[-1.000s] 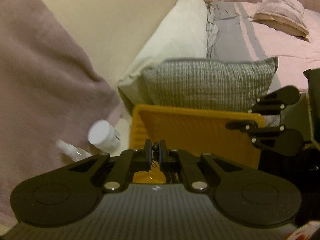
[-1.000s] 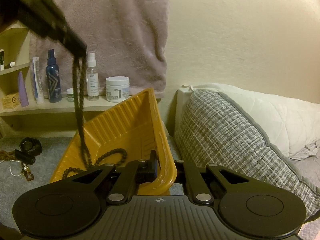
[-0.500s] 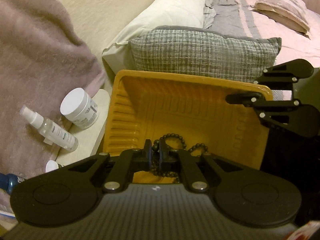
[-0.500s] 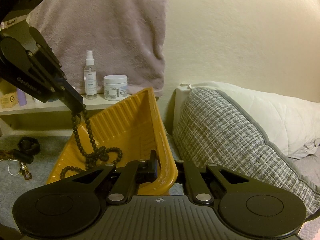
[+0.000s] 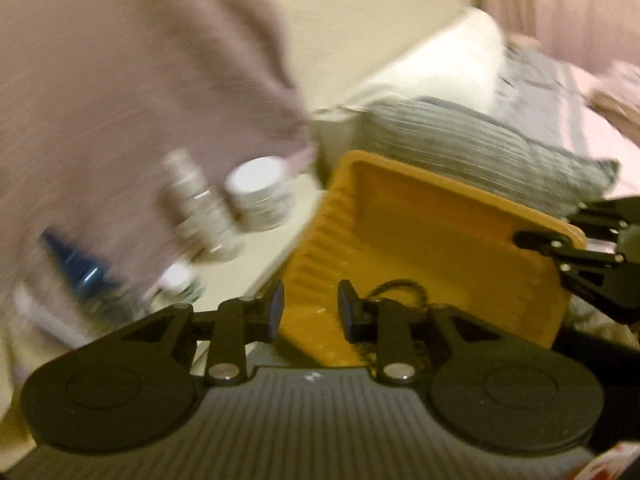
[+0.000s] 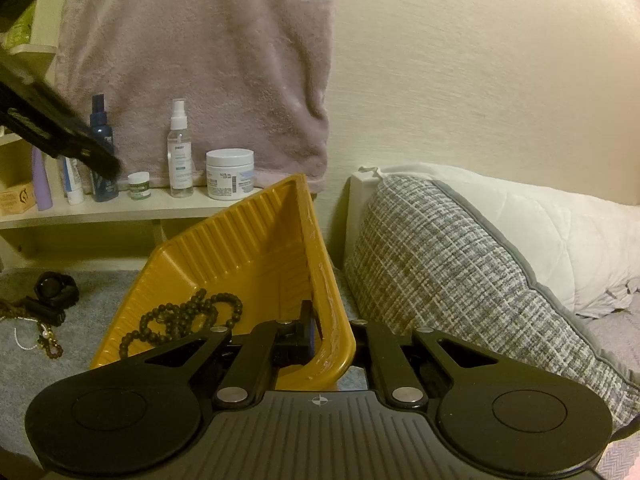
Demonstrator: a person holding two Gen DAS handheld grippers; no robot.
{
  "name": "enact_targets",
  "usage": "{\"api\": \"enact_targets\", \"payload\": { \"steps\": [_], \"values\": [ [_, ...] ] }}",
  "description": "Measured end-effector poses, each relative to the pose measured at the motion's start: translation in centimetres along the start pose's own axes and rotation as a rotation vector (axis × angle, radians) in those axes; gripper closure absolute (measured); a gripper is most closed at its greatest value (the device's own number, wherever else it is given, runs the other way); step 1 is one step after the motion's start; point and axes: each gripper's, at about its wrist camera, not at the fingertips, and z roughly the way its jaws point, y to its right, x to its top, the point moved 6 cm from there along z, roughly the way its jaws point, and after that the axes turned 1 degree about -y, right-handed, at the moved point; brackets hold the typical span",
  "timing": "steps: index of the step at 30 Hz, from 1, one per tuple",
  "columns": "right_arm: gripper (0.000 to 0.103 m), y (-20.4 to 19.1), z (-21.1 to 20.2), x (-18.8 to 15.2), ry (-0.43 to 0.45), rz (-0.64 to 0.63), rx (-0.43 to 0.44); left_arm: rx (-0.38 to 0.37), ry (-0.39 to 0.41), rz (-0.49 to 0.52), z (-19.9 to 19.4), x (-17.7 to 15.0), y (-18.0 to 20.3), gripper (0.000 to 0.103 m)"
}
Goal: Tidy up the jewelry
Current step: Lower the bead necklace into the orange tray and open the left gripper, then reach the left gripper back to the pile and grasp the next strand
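A yellow plastic tray (image 6: 256, 248) is held tilted off the floor; my right gripper (image 6: 332, 340) is shut on its near rim. A dark bead necklace (image 6: 184, 320) lies loose inside the tray. In the blurred left wrist view the tray (image 5: 440, 240) and the beads (image 5: 400, 292) show too, and my left gripper (image 5: 310, 312) is open and empty above the tray's left edge. The left gripper also shows in the right wrist view (image 6: 104, 164), raised at the upper left. More jewelry (image 6: 44, 332) and a black watch (image 6: 56, 288) lie on the grey carpet at left.
A low shelf (image 6: 120, 208) holds a white jar (image 6: 230, 174), a spray bottle (image 6: 179, 152), a blue bottle and small tubes. A mauve towel (image 6: 200, 60) hangs above. A grey woven cushion (image 6: 460, 280) and white pillow lie to the right.
My left gripper opened and let the bead necklace fall into the tray, then lifted away to the left. The right gripper kept hold of the tray rim.
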Motion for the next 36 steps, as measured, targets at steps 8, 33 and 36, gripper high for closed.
{"api": "enact_targets", "payload": {
  "steps": [8,33,36],
  "values": [
    [0.097,-0.1,-0.1,-0.1,0.002,0.000,0.000,0.180,0.002,-0.239,-4.2,-7.3,-5.6,0.077],
    [0.097,-0.4,0.2,-0.1,0.002,-0.029,-0.023,0.413,-0.143,-0.451,-4.3,-25.6,-6.8,0.077],
    [0.097,-0.4,0.2,-0.1,0.002,-0.031,-0.024,0.412,-0.156,-0.390,-3.2,-25.7,-6.7,0.077]
  ]
}}
